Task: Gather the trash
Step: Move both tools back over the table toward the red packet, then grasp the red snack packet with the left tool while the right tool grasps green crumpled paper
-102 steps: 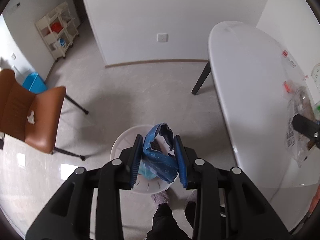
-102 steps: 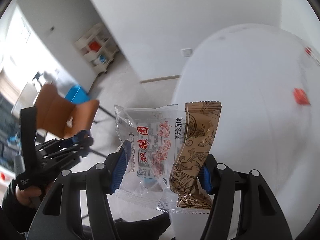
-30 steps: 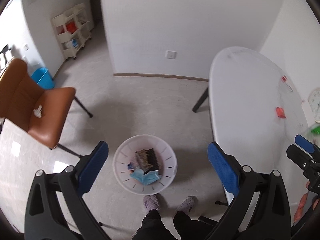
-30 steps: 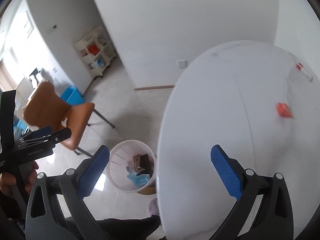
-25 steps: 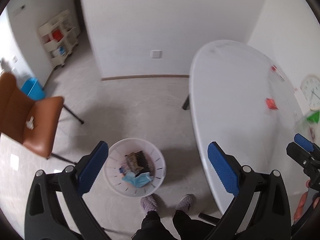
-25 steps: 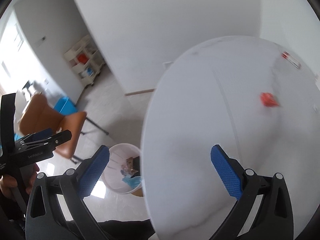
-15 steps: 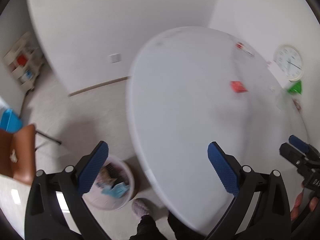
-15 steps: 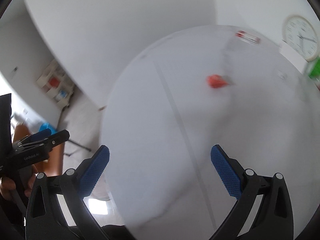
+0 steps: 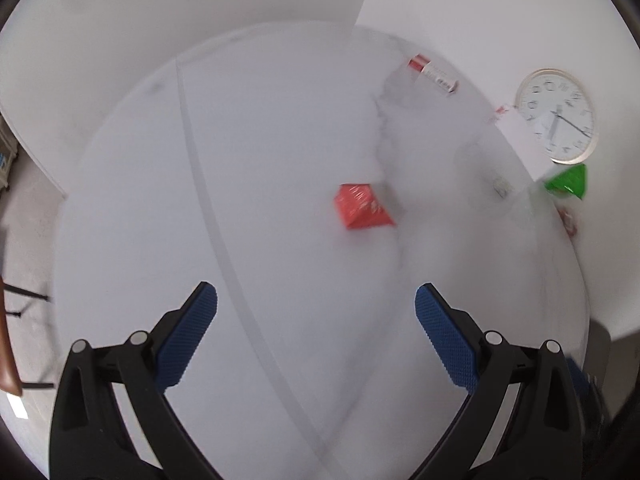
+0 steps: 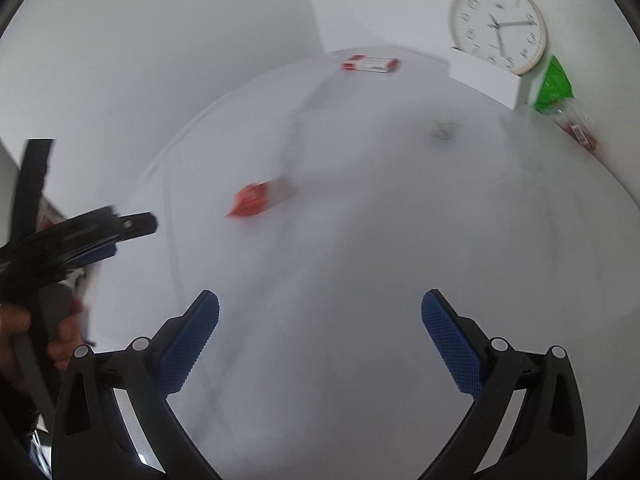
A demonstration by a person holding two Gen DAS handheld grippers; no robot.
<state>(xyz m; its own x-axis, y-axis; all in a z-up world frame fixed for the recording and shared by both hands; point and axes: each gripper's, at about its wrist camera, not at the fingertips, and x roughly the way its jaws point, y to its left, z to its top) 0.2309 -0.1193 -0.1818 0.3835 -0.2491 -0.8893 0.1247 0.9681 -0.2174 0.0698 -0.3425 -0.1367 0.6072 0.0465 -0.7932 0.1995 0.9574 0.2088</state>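
1. My left gripper hung above the white table, its jaws spread wide with nothing between the blue, knurled rubber pads.
2. My right gripper was released just as wide, black arms splayed, its dotted blue pads bare.
3. A small red wrapper, crinkly and shiny, folded into a rough wedge, lay on the smooth, matte tabletop ahead of both grippers, well apart from the pads.
4. A flat red-and-white box, oblong, lay near the table's far edge.
5. A glossy green packet, pointed at the top, sat at the right edge beside a round, pale-rimmed clock that leaned on the wall.
6. A plain white rectangular block stood in front of the clock.
7. Everything looked blurred.
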